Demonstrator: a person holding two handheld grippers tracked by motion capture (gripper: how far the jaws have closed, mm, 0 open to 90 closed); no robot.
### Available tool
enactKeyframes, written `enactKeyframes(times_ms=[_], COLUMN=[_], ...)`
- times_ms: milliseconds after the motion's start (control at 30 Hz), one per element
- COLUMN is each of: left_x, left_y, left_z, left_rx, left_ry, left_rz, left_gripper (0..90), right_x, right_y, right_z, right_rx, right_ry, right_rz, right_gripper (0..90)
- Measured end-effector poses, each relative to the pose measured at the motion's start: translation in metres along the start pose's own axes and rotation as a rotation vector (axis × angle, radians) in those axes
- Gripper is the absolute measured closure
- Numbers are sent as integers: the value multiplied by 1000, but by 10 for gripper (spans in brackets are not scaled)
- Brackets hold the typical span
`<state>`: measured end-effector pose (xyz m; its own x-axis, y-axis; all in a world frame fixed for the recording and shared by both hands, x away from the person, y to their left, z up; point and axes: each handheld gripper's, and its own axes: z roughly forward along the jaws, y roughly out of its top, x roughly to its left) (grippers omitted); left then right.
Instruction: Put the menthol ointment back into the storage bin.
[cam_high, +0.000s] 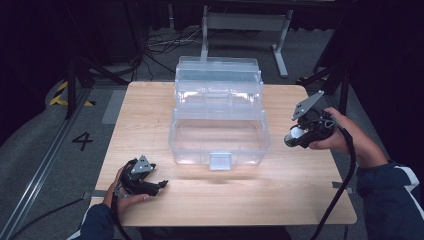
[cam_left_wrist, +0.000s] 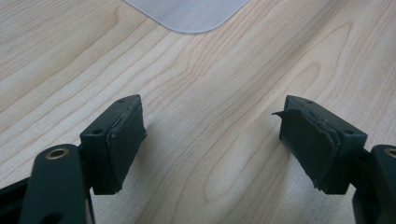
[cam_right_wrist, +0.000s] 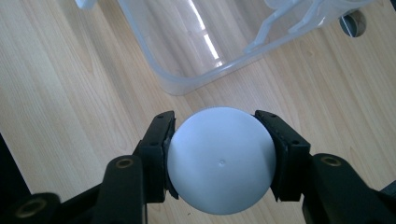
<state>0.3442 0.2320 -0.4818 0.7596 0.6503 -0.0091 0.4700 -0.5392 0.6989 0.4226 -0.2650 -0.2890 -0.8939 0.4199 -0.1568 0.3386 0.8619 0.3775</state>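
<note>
— What's in your right claw (cam_right_wrist: 219, 140)?

— A white ball (cam_right_wrist: 220, 161), pinched between both pads, held above the wooden bench (cam_high: 300, 200) just right of the clear plastic box (cam_high: 220, 140).

— The box is open?

— Yes, lid (cam_high: 218, 75) tipped back, latch (cam_high: 220, 161) facing me.

— And your left claw (cam_left_wrist: 212, 135)?

— Spread apart with nothing between the pads, low over the bench at my near left, a corner of the box ahead of it.

The open clear box (cam_high: 220, 142) blocks mid-table; bare table (cam_high: 300, 185) flanks it.
</note>
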Motion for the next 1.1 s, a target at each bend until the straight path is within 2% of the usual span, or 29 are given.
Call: enactKeyframes(times_ms=[400, 1100], left_x=[0, 0], left_y=[0, 0], left_z=[0, 0], left_rx=[0, 0], left_ry=[0, -1], left_rz=[0, 0], left_gripper=[224, 224], right_x=[0, -6], right_y=[19, 50], right_z=[0, 10], right_rx=[-21, -44], right_ry=[-4, 10], right_rz=[-40, -68], right_gripper=[506, 506])
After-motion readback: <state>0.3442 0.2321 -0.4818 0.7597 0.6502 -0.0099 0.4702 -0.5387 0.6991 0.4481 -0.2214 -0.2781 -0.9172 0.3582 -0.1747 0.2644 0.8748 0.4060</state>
